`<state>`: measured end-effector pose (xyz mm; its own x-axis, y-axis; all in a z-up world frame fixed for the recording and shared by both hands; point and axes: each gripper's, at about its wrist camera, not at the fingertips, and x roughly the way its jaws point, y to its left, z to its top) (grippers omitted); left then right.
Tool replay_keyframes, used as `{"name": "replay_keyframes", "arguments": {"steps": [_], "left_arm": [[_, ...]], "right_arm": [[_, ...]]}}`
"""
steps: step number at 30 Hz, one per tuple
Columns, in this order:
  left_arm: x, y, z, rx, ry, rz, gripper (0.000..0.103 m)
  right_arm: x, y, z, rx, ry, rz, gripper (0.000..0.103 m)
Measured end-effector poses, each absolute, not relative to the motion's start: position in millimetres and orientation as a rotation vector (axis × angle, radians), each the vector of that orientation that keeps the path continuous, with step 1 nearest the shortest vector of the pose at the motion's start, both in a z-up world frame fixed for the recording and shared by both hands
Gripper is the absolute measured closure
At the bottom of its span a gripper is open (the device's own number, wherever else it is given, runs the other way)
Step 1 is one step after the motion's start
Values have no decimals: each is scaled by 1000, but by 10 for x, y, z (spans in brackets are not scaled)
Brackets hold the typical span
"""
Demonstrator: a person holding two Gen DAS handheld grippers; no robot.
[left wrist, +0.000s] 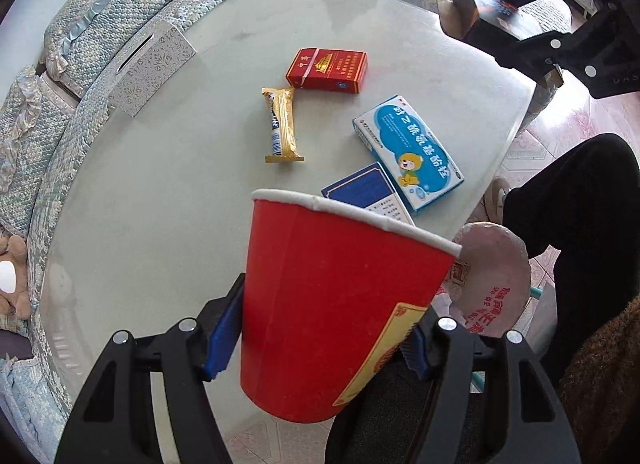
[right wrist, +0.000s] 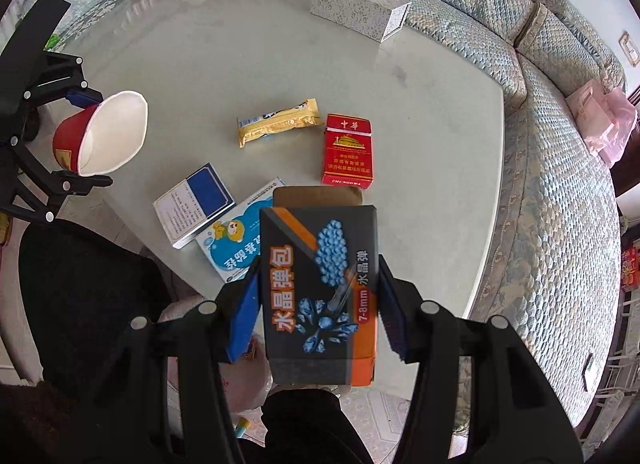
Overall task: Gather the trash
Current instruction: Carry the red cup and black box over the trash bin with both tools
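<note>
My left gripper is shut on a red paper cup, held tilted above the table's near edge; it also shows in the right wrist view. My right gripper is shut on a dark box with orange trim, also seen in the left wrist view. On the pale table lie a red cigarette pack, a gold snack wrapper, a light-blue medicine box and a blue-and-white box.
A patterned white tissue box stands at the table's far side. A quilted blue sofa curves around the table. A pink round lid and a bag sit below the near table edge beside a person's dark-clothed legs.
</note>
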<state>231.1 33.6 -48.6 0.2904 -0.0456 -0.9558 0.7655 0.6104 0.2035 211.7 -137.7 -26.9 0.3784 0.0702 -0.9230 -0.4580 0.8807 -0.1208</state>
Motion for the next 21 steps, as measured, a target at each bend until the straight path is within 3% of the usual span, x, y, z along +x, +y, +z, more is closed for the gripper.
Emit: {"name": "replay_keyframes", "arguments": {"steps": [8, 21], "left_arm": [[1678, 251, -493, 717, 1153, -686, 38], [937, 207, -1157, 654, 1196, -751, 38]], "right_arm": [[1400, -1121, -310, -425, 1123, 390, 50], [564, -823, -787, -464, 1141, 430, 50]]}}
